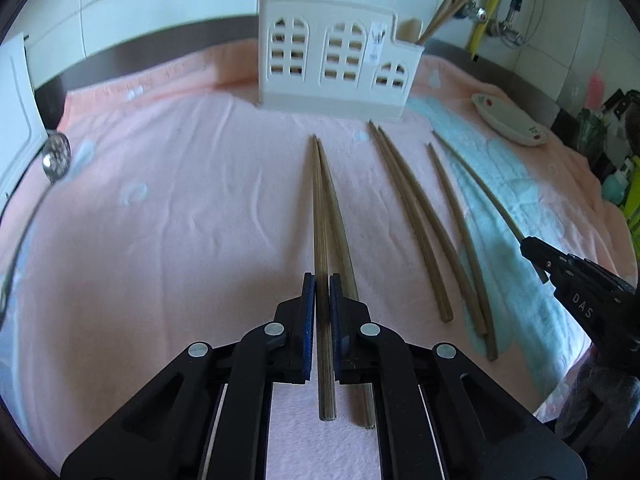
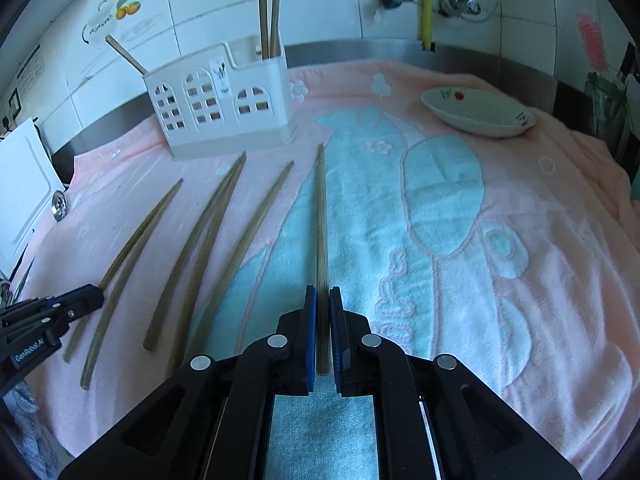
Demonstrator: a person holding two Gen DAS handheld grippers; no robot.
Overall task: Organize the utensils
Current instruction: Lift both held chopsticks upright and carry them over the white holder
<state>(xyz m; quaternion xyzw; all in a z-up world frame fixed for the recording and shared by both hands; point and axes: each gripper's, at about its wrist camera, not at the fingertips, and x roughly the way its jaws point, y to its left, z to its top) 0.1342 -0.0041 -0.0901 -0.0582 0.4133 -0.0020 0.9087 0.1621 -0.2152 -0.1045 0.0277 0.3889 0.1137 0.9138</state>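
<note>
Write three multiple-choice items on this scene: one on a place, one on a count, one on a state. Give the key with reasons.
1. The white bowl sits
A) on the towel, right of the holder
B) inside the holder
C) in a sink

2. Chopsticks standing in the holder number
A) one
B) three
C) six

3. The right tongs are
A) wide open
B) shut on a spoon
C) shut on a chopstick

Key:
1 A: the bowl rests on the towel, apart from the holder, to its right in the right wrist view.
2 B: two stand upright at one end and one leans at the other.
3 C: the blue pads close on a single chopstick that runs forward between them.
</note>
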